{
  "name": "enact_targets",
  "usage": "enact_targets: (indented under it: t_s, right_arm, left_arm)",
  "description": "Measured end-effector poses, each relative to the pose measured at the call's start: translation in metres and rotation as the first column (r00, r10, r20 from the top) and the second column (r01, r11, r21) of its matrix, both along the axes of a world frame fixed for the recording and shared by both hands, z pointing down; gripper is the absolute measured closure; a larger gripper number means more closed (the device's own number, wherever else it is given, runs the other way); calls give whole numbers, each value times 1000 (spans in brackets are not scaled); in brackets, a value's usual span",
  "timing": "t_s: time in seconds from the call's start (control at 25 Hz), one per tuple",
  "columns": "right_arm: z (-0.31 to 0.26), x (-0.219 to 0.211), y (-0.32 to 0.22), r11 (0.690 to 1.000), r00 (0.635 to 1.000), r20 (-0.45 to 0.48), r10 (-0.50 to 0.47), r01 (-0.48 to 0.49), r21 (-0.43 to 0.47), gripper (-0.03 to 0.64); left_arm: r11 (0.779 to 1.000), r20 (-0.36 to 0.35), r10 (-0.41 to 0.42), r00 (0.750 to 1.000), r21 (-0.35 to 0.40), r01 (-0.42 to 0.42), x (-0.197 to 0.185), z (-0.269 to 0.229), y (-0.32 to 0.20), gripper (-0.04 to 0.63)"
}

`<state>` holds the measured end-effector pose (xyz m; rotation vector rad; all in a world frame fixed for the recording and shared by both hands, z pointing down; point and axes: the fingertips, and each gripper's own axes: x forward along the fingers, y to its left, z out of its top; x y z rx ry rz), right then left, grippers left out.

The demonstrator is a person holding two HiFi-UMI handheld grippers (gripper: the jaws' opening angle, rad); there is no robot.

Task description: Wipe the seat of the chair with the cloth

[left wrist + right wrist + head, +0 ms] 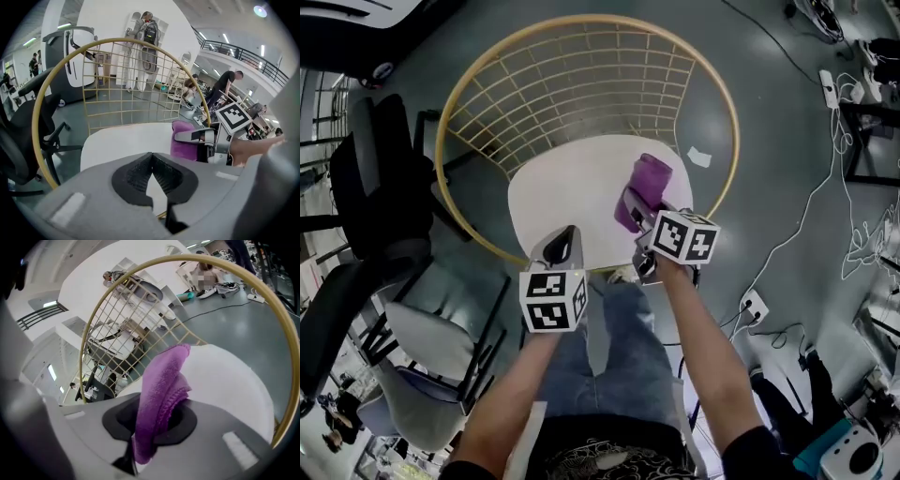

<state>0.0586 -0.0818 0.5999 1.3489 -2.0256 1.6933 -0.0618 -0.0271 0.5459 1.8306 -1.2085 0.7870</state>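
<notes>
- While your right claw [636,208] [152,418] is clamped on the near end of the purple cloth [649,178] [161,380], the rest of that cloth runs forward out of the claw and away from you.
- Your left claw [565,242] [152,176] is pressed together at the tips, with nothing between its pads.
- The cloth lies over the right part of the white round seat [562,197] [225,376], and its far end points toward the chair's back. From the left gripper view the cloth [183,140] shows at the seat's right, with your right claw on it.
- Your left claw hangs over the front edge of the seat [122,140], left of the cloth and apart from it. You cannot tell from these views whether it touches the seat.
- Behind the seat rises the gold wire back [572,75] [117,79] [140,333], a grid inside a round hoop.
- The chair stands on a grey floor [769,122]. A black office chair [366,187] is to your left, and white cables [825,187] trail across the floor to your right.
</notes>
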Motion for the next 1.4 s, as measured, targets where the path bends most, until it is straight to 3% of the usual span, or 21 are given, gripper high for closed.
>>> enact_targets:
  t_s: [0.44, 0.8, 1.0, 1.16, 1.4]
  right_arm:
    - [-13, -149, 26, 956, 956, 18, -294, 293, 32, 555]
    - [-20, -247, 54, 870, 870, 47, -491, 487, 74, 555]
    - [-14, -279, 70, 836, 835, 61, -547, 544, 67, 555]
    - [-5, -288, 79, 808, 809, 21, -588, 586, 52, 555]
    - [2, -279, 83, 806, 807, 4, -591, 590, 42, 555]
  left_arm:
    - [992, 32, -129, 991, -8, 130, -91, 0, 15, 600]
    - [982, 56, -188, 981, 15, 187, -144, -6, 16, 600]
    - [980, 63, -201, 978, 26, 200, -163, -11, 15, 600]
    - [980, 64, -197, 978, 18, 196, -166, -9, 16, 600]
    - [984, 62, -179, 982, 6, 179, -158, -4, 19, 600]
